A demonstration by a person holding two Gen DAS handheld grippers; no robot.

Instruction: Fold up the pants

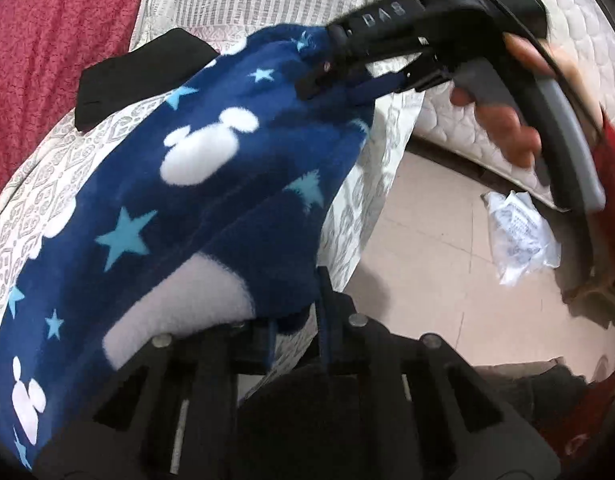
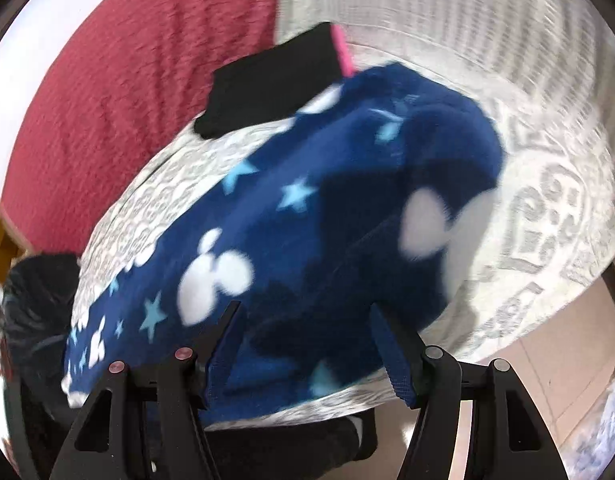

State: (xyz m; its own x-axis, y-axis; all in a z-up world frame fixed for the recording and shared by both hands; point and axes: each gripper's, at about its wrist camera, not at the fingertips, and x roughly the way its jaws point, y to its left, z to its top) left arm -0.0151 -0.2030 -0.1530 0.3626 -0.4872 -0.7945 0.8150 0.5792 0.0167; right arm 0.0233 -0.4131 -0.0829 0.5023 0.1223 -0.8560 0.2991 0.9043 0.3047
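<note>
Pants (image 2: 307,220), blue fleece with stars, lie along the patterned bed cover (image 2: 547,208), one end lifted. The left gripper (image 1: 323,300) has its fingers closed on that edge; the right gripper (image 2: 307,344) shows fingers spread in its own view (though the left view suggests a pinch). A slack right hold could drop the fold crooked.

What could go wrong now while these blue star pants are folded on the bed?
1. The right gripper looks open around the edge of the pants, so the fleece may slip out before the fold is laid.
2. The pants hang near the edge of the patterned bedcover; a loose end could slide to the tiled floor.
3. The black folded garment lies right beside them and might get dragged.
</note>
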